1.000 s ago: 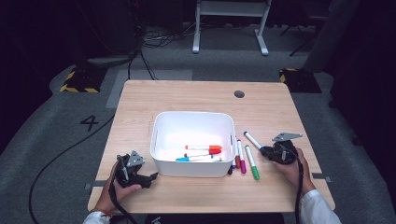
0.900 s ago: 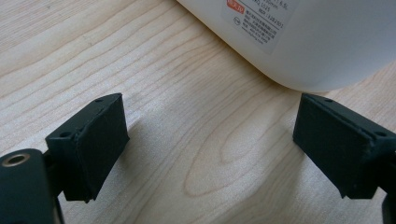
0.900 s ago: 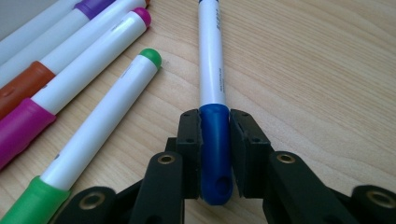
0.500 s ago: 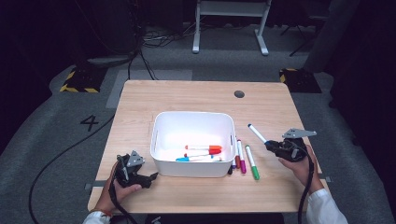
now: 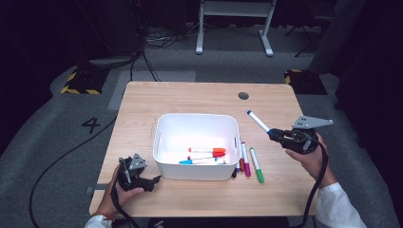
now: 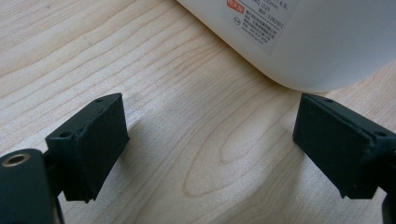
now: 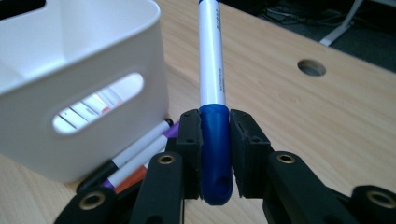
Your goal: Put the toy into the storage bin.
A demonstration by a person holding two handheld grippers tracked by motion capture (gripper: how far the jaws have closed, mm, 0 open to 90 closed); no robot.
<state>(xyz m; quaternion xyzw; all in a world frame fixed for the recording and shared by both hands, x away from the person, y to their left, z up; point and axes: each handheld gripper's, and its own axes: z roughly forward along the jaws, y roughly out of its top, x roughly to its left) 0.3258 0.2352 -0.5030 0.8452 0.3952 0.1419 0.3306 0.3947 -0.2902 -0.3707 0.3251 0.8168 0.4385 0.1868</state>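
right gripper (image 7: 215, 154) has its fingers clamped on the blue cap end of a marker (image 5: 258, 120), barrel sticking out past the fingertips. carry it over the white bin (image 5: 164, 124), then let go low. left gripper (image 6: 210, 154) sits wide, holding nothing, beside the bin on the counter (image 5: 190, 95).

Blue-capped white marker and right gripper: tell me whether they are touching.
Touching. In the right gripper view the right gripper is shut on the blue-capped white marker, both pads pressed against its blue cap; the high view shows it held above the wooden table.
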